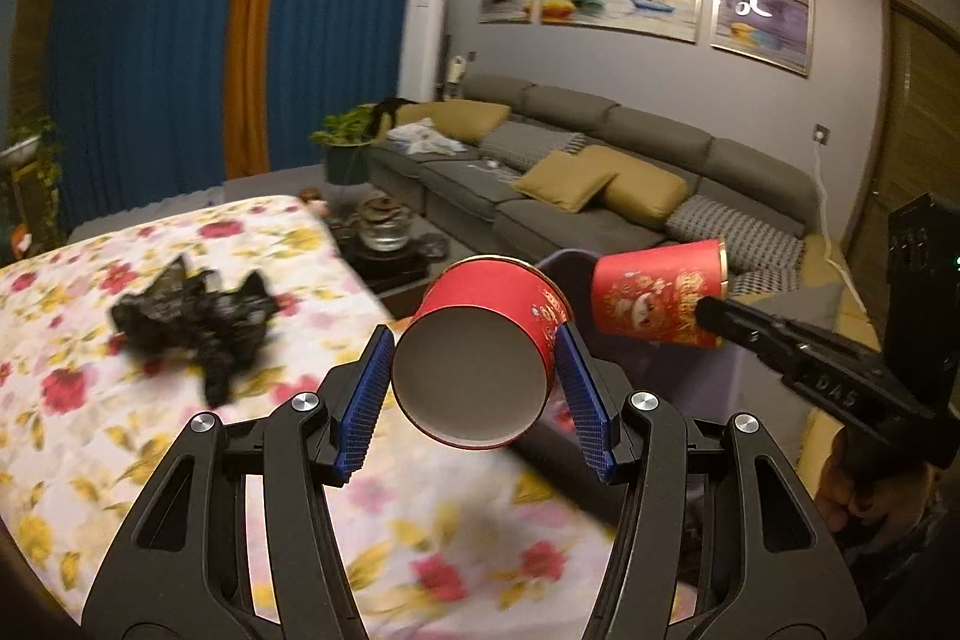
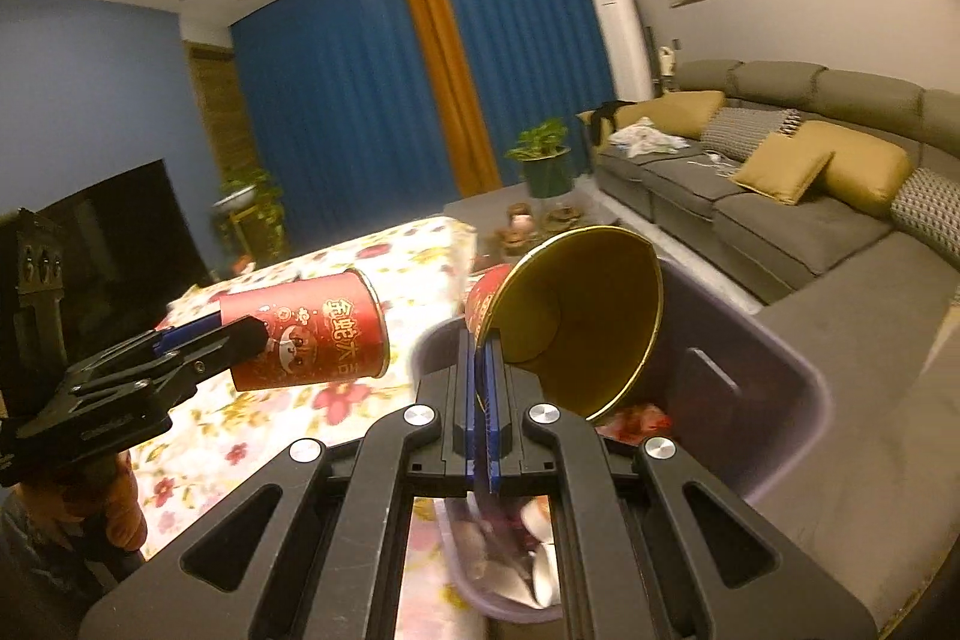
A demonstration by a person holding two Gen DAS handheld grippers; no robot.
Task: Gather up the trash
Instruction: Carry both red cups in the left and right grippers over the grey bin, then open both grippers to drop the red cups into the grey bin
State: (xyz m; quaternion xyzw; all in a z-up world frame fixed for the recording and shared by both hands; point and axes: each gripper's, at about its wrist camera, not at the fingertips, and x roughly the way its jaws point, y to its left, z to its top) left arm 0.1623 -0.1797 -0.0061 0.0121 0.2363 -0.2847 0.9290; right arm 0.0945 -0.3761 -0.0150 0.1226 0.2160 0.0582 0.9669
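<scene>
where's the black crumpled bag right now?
In the left wrist view the black crumpled bag lies on the floral tablecloth, left of the red cup held in the left gripper.

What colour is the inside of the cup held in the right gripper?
Gold inside the cup; clearest in the right wrist view.

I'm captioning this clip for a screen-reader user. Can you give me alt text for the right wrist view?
The right gripper, jaws shut, pinches the rim of a red paper cup with a gold inside over a purple bin that holds trash. At left, the left gripper holds a second red cup on its side above a floral tablecloth.
</scene>
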